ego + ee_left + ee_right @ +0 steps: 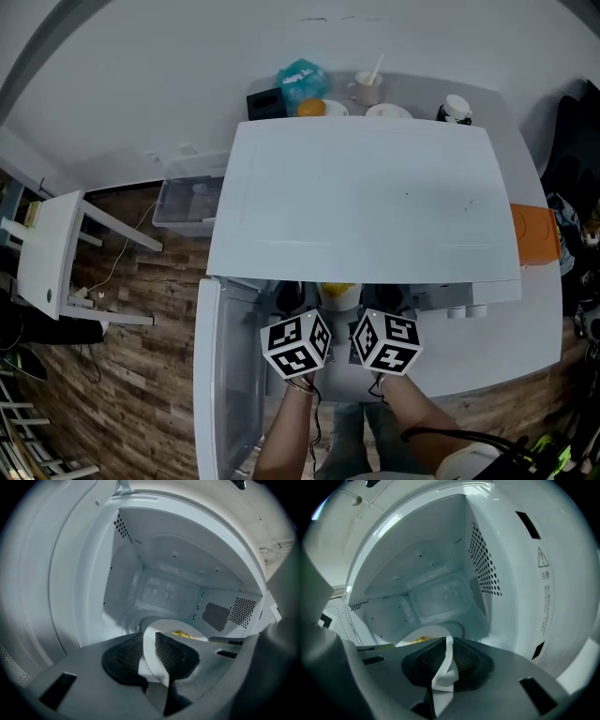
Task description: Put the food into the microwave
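A white microwave (361,202) stands with its door (217,375) swung open toward me at the left. A white plate (174,626) with yellow food (181,633) is at the cavity mouth, held from both sides. My left gripper (149,644) is shut on the plate's left rim. On the opposite rim (446,656), my right gripper (446,649) is shut too. The food (419,640) lies beyond the jaws. In the head view the food (337,290) shows just under the microwave's front edge, between the two marker cubes (296,345) (386,342).
The cavity (164,592) has a perforated right wall (485,564) and a turntable recess on its floor. Behind the microwave stand a blue bag (302,82), a cup (367,88), bowls and a black box. A plastic bin (190,202) and white stool (52,248) are at left.
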Motion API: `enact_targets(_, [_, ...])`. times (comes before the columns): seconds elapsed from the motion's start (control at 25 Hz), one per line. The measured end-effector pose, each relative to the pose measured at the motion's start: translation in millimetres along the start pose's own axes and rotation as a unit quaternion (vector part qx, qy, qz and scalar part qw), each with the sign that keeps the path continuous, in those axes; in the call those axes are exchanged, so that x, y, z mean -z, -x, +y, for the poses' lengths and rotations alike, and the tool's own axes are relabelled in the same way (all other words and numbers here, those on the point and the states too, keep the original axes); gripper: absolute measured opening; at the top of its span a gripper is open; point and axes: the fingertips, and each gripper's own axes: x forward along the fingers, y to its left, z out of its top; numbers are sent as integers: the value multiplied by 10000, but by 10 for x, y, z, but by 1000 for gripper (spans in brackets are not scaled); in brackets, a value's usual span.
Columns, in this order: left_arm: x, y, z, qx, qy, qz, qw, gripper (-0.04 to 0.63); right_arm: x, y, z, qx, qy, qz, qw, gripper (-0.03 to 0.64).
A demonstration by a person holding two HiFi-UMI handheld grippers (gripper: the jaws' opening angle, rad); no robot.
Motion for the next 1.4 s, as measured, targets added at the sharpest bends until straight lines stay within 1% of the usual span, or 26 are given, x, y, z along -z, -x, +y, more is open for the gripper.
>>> enact_targets(0.44, [10,-119,22,45,-69,26,10000,81,-88,-96,13,203,95,-156,9996,55])
enact_targets(0.6, [-12,-112,-9,43,-90,-128,9999,81,-102,-77,-33,301,129,-258,9991,55])
enact_targets(0.68, [-40,-102,-13,24,-108,-185,9998,82,-112,-68,-32,253,173,-295,9991,55])
enact_targets(0.88, [-42,-40,7,-50,-132,-183,9997,82,-107,-6,-10,175,239,-341,9990,55])
enact_targets(1.12, [-26,105,7,-157,-47,-204,9997,82,-59,80,98,-61,415,-223,9989,55])
enact_targets(1.32, [41,286,-70,-51,75,-87,9999,80,-53,197,189,-243,643,-115,9976,46])
enact_targets(1.4, [76,373,-104,-47,69,-21,10000,44,-59,260,212,-329,717,-71,9969,37])
